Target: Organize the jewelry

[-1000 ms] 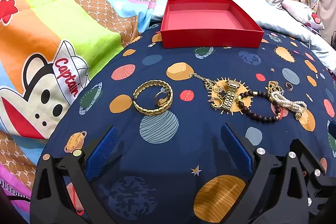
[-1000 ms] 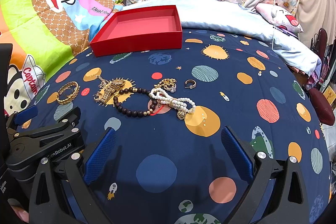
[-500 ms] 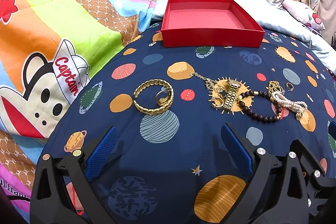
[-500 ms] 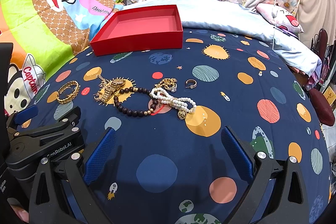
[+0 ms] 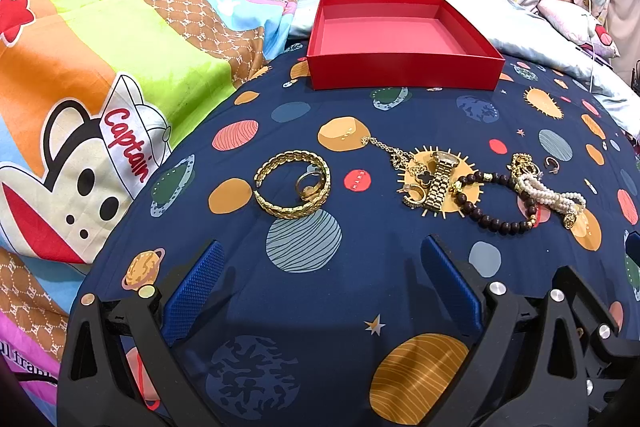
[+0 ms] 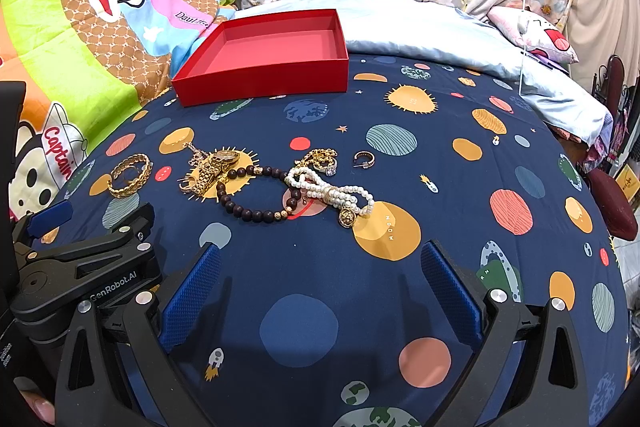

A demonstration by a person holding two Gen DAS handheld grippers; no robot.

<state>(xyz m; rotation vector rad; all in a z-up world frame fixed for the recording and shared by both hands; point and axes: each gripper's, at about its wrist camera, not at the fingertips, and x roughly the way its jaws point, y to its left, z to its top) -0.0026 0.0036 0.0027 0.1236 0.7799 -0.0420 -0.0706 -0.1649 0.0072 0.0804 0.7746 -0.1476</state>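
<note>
I hold my left gripper (image 5: 320,279) and right gripper (image 6: 320,279) with jaws released, empty, above the bed (image 6: 440,187); jewellery lies ahead, red box (image 6: 264,57) far.

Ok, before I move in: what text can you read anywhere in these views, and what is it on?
"Captain": on the monkey's cap printed on the striped blanket.
"GenRobot.AI": on the left gripper's black body, seen from the right wrist.
"MARS": on a red planet dot of the navy bedsheet.
"MOON": on the orange planet.
Script near the red box: cut off, unreadable.
</note>
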